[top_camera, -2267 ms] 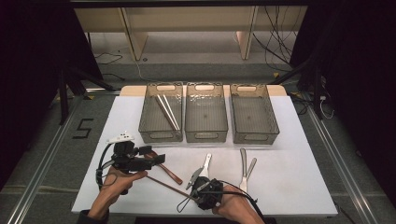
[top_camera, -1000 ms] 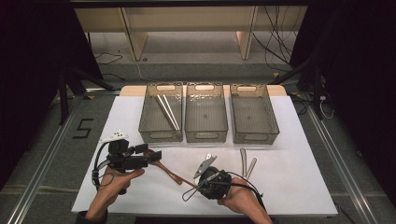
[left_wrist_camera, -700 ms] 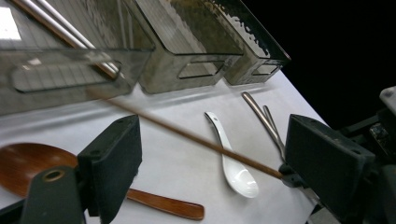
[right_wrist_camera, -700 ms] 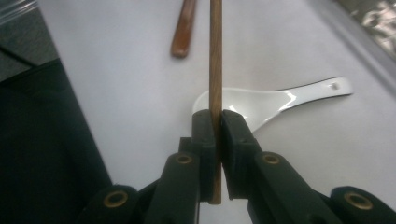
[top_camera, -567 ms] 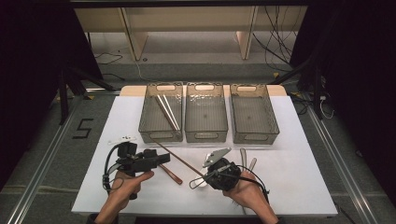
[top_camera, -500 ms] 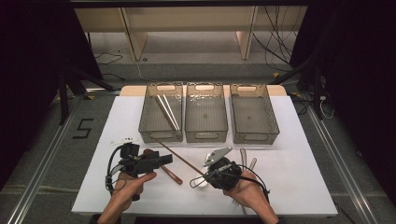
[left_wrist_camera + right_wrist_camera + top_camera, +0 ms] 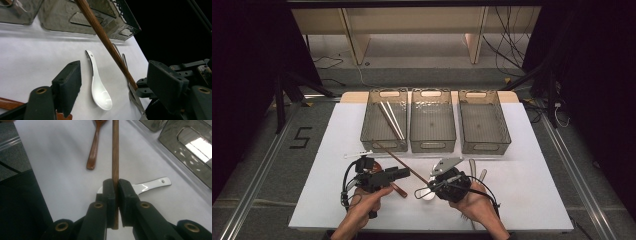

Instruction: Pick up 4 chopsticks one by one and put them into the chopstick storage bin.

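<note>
A: What's nearest?

B: The right claw (image 7: 432, 181) is clamped tight on one end of a brown wooden chopstick (image 7: 398, 161), which slants up off the white bench (image 7: 532, 190) toward the left bin (image 7: 384, 120).

A: And the left claw (image 7: 112, 82)?

B: Wide apart, though its jaws have just been closing. The chopstick passes between them, close by the right-hand jaw; no pad presses on it.

A: Below it?

B: A white ceramic spoon (image 7: 98, 85) lies on the bench, with a wooden spoon (image 7: 94, 147) beside it and metal cutlery (image 7: 473, 167) further right.

A: Farther back?

B: Three clear bins; the left one holds a pair of pale chopsticks (image 7: 391, 119).
</note>
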Demonstrator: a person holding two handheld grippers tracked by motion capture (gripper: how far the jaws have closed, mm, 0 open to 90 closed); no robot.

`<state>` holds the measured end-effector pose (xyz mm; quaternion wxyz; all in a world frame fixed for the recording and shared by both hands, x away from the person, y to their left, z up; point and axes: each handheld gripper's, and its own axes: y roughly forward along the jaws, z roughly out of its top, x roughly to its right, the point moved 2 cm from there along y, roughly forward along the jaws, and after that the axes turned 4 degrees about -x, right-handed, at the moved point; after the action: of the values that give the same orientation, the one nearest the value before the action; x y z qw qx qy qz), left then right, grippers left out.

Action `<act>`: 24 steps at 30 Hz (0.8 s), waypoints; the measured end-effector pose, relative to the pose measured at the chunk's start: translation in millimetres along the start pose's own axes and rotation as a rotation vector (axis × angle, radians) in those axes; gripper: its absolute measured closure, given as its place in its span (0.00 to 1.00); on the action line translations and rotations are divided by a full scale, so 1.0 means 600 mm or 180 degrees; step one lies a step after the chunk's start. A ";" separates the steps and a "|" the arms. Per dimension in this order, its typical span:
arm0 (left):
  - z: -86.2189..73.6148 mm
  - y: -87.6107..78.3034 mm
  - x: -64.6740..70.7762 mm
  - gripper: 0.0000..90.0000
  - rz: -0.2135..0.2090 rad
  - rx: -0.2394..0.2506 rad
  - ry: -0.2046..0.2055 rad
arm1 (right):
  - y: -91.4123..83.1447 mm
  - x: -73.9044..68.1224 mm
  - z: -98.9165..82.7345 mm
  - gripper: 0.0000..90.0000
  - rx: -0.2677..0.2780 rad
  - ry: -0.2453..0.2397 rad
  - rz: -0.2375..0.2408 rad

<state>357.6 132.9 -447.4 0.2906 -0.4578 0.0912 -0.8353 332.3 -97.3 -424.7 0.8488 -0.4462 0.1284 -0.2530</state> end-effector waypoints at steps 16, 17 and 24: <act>0.002 0.017 0.008 0.59 -0.0207 0.0054 -0.0073 | 0.003 -0.009 0.003 0.94 0.0112 -0.0029 0.0059; 0.003 0.016 0.008 0.61 -0.0216 0.0069 -0.0071 | 0.003 -0.010 0.003 0.94 0.0110 -0.0029 0.0058; 0.006 0.012 0.004 0.70 -0.0258 0.0103 -0.0087 | 0.004 -0.010 0.003 0.94 0.0131 -0.0029 0.0069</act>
<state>362.4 126.1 -446.6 0.2652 -0.4677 0.0550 -0.8413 328.9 -91.8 -425.7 0.8610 -0.4284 0.1240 -0.2443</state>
